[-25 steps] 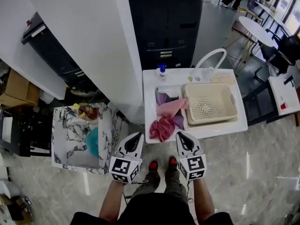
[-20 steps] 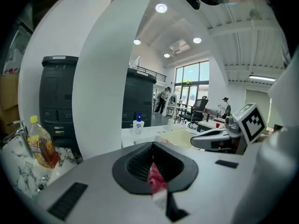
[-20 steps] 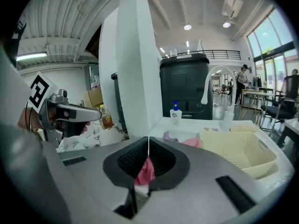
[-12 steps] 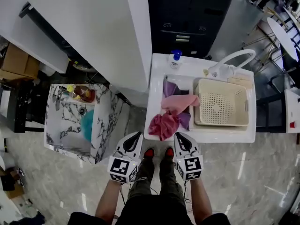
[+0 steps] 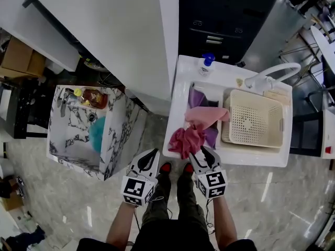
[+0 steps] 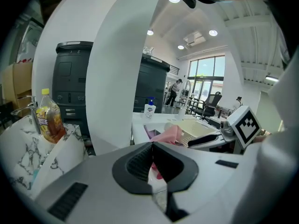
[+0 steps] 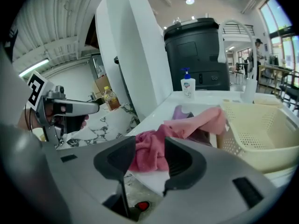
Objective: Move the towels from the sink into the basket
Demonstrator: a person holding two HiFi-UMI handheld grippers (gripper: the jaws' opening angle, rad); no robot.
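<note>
Here, a white sink point(image 5: 230, 159) is seen right of centre on glossy floor tiles point(image 5: 293, 203), towels point(image 5: 188, 139) heaped inside beside a beige basket point(image 5: 255, 118). The left gripper point(image 5: 151, 155) is pressed shut; the right gripper point(image 5: 204, 151), jaws just opening, is spread before them.

The person is standing in front of the sink point(image 5: 230, 159), with the left forearm point(image 5: 121, 225) and right forearm point(image 5: 223, 225) both reaching forward and angling down toward it. The left gripper point(image 5: 152, 153) is hanging just short of the sink's front left corner, its jaws pressing together with nothing between them. The right gripper point(image 5: 202, 152) is pointing at the sink's front rim. Its jaws have just been opening and are standing apart, with the dark pink towel point(image 7: 148, 154) showing in the gap, not pinched.
</note>
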